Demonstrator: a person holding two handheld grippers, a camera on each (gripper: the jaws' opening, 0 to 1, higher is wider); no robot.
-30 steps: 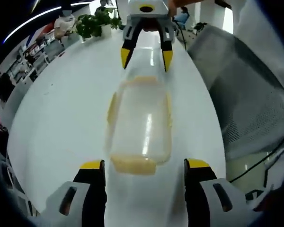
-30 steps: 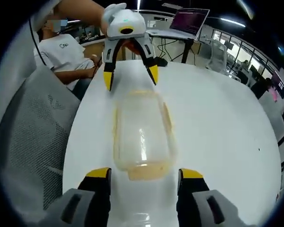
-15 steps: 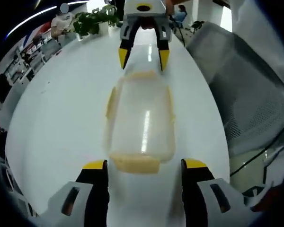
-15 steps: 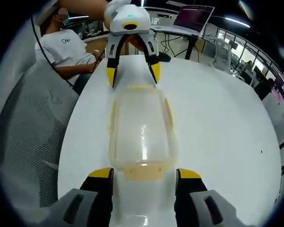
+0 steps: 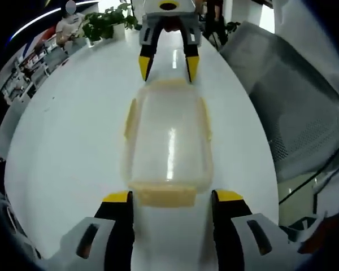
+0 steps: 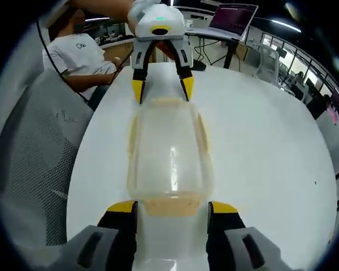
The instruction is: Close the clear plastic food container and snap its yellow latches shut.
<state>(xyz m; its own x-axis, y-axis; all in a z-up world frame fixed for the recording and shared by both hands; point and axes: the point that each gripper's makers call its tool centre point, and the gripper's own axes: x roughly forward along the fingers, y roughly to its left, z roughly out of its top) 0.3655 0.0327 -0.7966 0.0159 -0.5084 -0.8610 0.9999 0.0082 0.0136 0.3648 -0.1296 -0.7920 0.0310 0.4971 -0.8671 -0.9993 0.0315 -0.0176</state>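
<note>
Your left gripper (image 5: 170, 199) stood spread at the near end of the container (image 5: 167, 141), one yellow-tipped jaw on each side of the end latch (image 5: 161, 195), holding nothing. Whether the jaw tips touched that latch could not be told. The clear box lay flat on the white table (image 5: 68, 147), lid seated on top, its long axis running straight away from you along the line of your jaws.

Seen past the far end of the box in the left gripper view, your right gripper (image 5: 167, 63) was open too, its tips pointing down just beside the far latch (image 5: 168, 83). In the right gripper view the picture was mirrored: that gripper (image 6: 172, 208) straddled its own end latch (image 6: 170, 206), jaws apart and empty, with the box (image 6: 168, 152) stretching away toward the left gripper (image 6: 162, 90) opposite.

So each gripper was nearer one short end, and the box lay squarely between the two, lengthwise. The side latches (image 6: 202, 135) ran along the long edges, within reach of neither gripper as placed. The end latches looked the natural first targets, each pressed by the gripper already beside it. A mesh chair (image 6: 39, 152) stood close against the table's edge.
</note>
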